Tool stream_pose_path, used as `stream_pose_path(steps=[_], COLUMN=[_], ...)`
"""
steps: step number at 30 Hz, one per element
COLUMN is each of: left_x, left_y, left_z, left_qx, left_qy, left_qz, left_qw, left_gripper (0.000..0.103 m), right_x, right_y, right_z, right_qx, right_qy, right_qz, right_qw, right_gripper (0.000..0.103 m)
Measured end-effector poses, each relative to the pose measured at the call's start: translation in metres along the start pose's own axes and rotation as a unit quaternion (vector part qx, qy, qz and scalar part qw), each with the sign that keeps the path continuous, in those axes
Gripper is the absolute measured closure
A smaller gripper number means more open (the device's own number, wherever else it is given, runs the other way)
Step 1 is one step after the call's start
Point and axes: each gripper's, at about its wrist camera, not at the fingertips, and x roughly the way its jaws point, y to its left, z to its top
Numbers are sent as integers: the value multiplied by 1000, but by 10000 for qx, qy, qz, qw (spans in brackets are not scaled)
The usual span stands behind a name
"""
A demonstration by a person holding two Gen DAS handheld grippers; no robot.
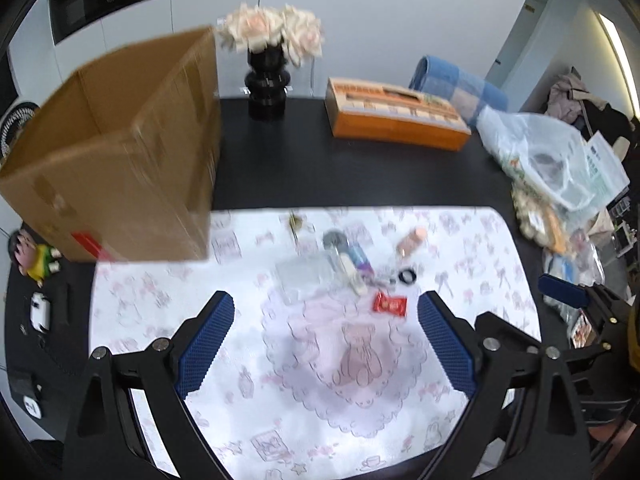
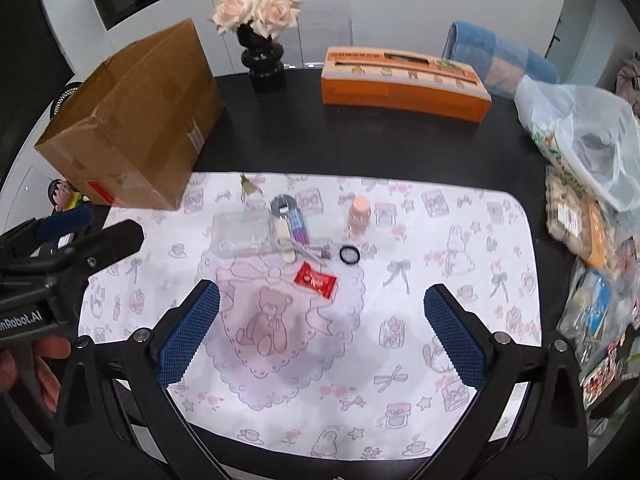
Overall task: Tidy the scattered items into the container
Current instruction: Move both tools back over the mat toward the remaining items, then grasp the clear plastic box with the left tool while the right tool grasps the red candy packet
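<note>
None of the scattered items looks put away yet, as far as I can judge. The clear plastic container (image 2: 243,233) lies on the patterned mat (image 2: 460,248), left of the middle, and seems empty, though its see-through walls make that hard to confirm. Just right of it, touching or nearly so, sits a small heap: a round metal piece (image 2: 283,205), a purple tube (image 2: 299,229) and a pale stick (image 2: 286,240). A black ring (image 2: 349,255) lies a little further right, a red wrapper (image 2: 315,279) nearer to me, a peach-capped bottle (image 2: 359,213) stands beyond the ring, and a small brownish trinket (image 2: 248,187) rests at the mat's far edge.

Both tools hover over the near part of the mat, empty. The right hand-held gripper (image 2: 320,332) has its blue pads spread wide; the left hand-held gripper (image 1: 324,340) is likewise spread, holding nothing. So the whole job seems left to do.

On the dark counter (image 2: 312,136) beyond stand a cardboard box (image 2: 136,120) at far left, and an orange box (image 2: 404,80).
</note>
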Motion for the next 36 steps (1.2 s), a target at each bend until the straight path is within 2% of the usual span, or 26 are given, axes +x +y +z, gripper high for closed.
stream_pose_path(steps=[7, 10, 13, 19, 22, 26, 29, 36], left_x=[23, 27, 33, 60, 68, 77, 83, 108], left_y=[-1, 3, 6, 13, 17, 19, 26, 28], left_z=[-26, -34, -42, -61, -68, -72, -71, -53], left_qx=[-254, -405, -347, -296, -291, -133, -207, -140], left_qy=[374, 312, 315, 869, 966, 992, 1017, 1058], left_qz=[-247, -142, 67, -129, -121, 41, 75, 103], left_qw=[9987, 9986, 9989, 9957, 9948, 9950, 9946, 9942], left_gripper=[11, 11, 11, 11, 11, 11, 11, 11], right_x=[13, 18, 23, 37, 46, 59, 69, 101], right_y=[-3, -4, -8, -15, -18, -20, -20, -20], right_z=[-24, -32, -38, -45, -47, -48, -47, -40], right_qx=[19, 5, 61, 92, 115, 179, 180, 158], right_qy=[94, 134, 172, 218, 282, 388, 451, 584], right_qz=[-40, -122, -146, -253, -249, -184, -166, -129], right_qw=[9999, 9998, 9997, 9994, 9992, 9989, 9987, 9981], right_gripper=[0, 0, 0, 0, 0, 0, 0, 0])
